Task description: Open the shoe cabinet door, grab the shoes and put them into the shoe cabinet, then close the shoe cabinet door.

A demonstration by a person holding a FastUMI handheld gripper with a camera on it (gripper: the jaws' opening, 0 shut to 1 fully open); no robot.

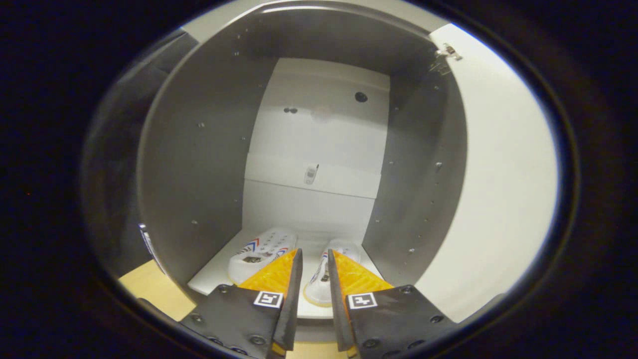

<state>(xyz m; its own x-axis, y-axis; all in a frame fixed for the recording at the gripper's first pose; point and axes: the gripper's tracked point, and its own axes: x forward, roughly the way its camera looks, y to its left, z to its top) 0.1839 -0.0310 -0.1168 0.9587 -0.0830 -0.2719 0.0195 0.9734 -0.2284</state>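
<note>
Two shoes (pixel 261 252) are seen on the cabinet (pixel 199 164) floor, its door (pixel 498 199) swung open at right. The gripper (pixel 315 267) is held narrowly open, empty, one shoe (pixel 319 286) just ahead.

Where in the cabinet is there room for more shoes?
Bare floor lies behind both shoes, up to the back panel. The front is crowded: left shoe beside the open tongs, right shoe between the fingers, neither pressing it.
</note>
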